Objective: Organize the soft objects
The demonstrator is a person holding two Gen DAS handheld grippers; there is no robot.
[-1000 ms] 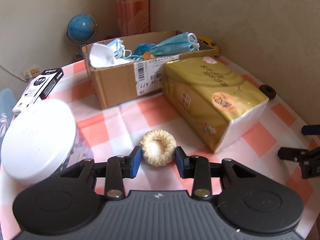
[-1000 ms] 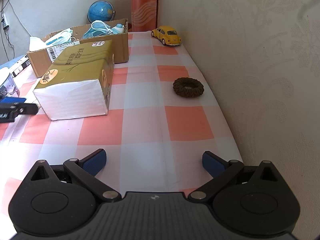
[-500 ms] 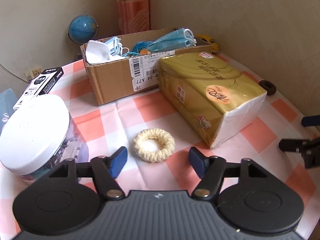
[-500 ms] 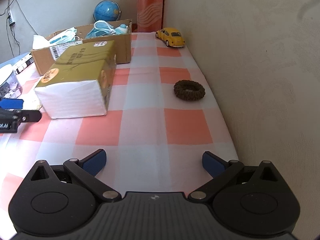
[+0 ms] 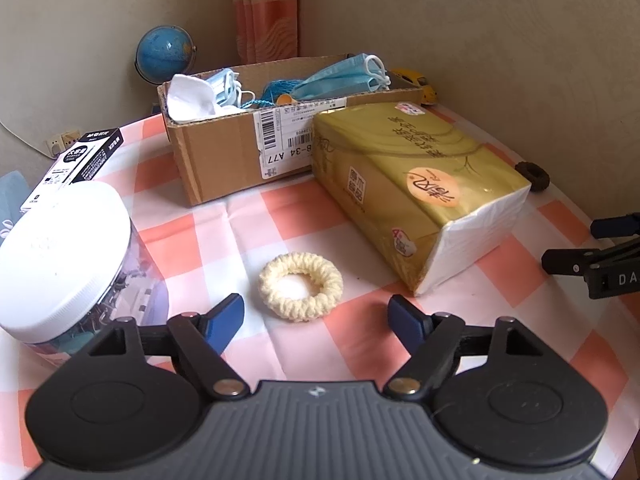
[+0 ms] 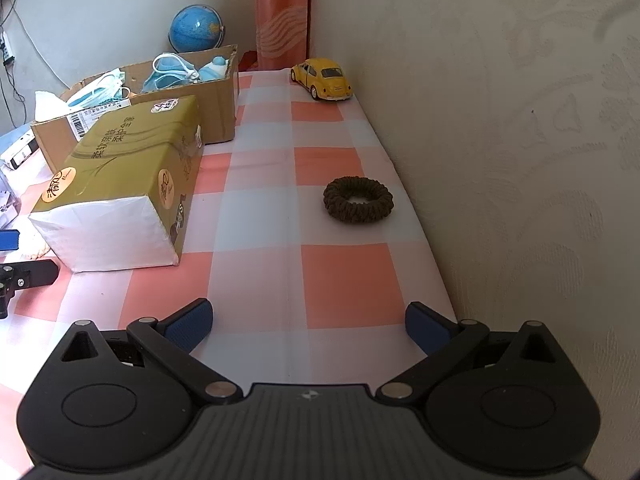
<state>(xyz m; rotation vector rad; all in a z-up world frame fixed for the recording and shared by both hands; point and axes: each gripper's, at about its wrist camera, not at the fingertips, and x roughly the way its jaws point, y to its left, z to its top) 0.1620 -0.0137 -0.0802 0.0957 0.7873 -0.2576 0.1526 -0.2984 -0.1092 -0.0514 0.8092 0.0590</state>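
The left gripper (image 5: 316, 316) has just been opening; its blue fingers (image 5: 224, 320) stand wide, holding nothing. The fuzzy cream ring (image 5: 301, 286) lies flat on the checked bench (image 5: 256, 220) just past them, untouched. The right gripper (image 6: 308, 324) is wide open and empty, over bare cloth near the bench edge. Farther on lie a dark knitted ring (image 6: 358, 199), a shiny gold tissue pack (image 5: 416, 196) and a cardboard box (image 5: 224, 152) of soft blue masks (image 5: 344, 78), partly hidden

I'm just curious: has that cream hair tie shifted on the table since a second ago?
Cannot tell. The cream tie lies on the same pale square beside the tissue pack. The left fingers, which have just been opening, now stand clear of it.
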